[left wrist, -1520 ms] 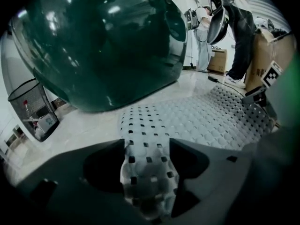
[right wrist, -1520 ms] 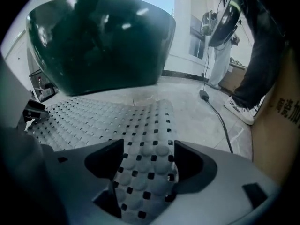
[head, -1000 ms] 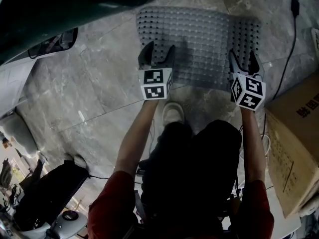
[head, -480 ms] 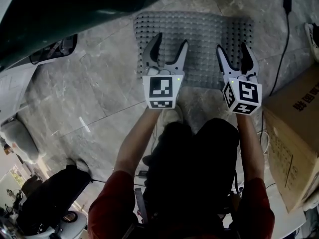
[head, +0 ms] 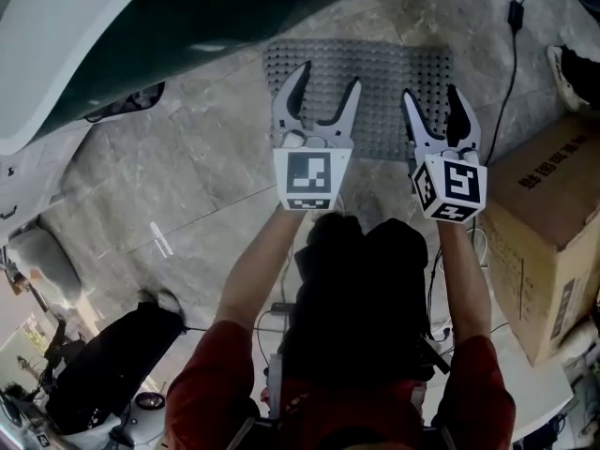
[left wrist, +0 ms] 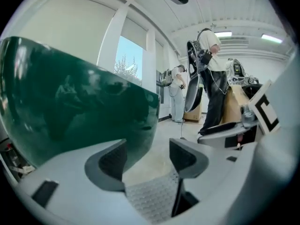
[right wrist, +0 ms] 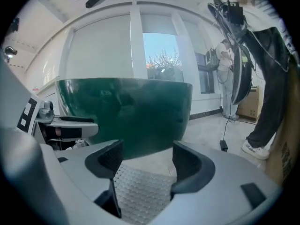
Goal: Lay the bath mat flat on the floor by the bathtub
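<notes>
Bath mat (head: 375, 68) flat on floor (head: 187, 167), just beside green bathtub (head: 234, 7), long axis left-right. Left claw (head: 328, 75), right claw (head: 429, 94): both open, empty, above mat's near edge, equally near. Placement looks done.

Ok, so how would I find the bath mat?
Look for the big dark green bathtub. On the grey stone floor beside it lies the bath mat, flat. It is the only grey rectangle covered in rows of little bumps and holes.
</notes>
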{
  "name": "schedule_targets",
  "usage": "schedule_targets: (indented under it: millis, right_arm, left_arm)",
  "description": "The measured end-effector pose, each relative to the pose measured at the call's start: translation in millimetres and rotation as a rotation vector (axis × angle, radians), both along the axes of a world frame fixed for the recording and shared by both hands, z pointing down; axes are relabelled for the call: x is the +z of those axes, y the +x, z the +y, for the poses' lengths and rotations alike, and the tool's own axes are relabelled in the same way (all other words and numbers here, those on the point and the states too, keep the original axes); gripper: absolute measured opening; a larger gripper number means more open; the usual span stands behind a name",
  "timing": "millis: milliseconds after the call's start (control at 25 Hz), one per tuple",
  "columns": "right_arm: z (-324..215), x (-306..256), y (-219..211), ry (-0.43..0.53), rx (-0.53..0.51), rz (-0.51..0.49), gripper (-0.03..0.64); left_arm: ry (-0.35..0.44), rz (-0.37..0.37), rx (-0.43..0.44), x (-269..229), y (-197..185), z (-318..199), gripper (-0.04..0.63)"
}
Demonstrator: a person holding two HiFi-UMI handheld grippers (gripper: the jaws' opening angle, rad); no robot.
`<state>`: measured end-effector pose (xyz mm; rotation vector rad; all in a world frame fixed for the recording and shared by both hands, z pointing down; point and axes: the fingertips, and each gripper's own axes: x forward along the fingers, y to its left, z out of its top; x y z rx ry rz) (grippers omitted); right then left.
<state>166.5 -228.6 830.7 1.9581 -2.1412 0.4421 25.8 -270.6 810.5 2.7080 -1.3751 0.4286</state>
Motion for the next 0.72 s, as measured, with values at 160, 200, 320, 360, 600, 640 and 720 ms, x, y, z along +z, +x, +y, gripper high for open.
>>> schedule_targets:
  millis: [160,200,320,360,600,640,720]
  right_arm:
    - [5,-85,0,0.028,0.008,0.017,0.328]
    - [7,-107,-1,0.033,0.007,0.018,0.328]
    - [17,-176,-6,0.044,-0.001,0.017,0.328]
    - [20,-201,-8,0.052,-0.005,0.021,0.328]
    - [47,-358,-15,0.110,-0.025,0.020,0.328]
    - [53,-384,-17,0.119,-0.031,0.023,0.328]
    - [65,-433,-22,0.136,-0.045,0.027,0.328]
  left_arm:
    - [0.007,0.019,0.011,-81,3,11,0.279]
    - [0.010,0.020,0.012,-102,3,16,0.279]
    - [0.012,0.030,0.002,-170,1,30,0.279]
    - [0.013,0.038,-0.006,-194,0,34,0.279]
    - [0.037,0.074,-0.062,-346,-9,62,0.279]
    - [0.040,0.079,-0.070,-371,-10,68,0.279]
    - [0.050,0.086,-0.087,-419,-14,82,0.279]
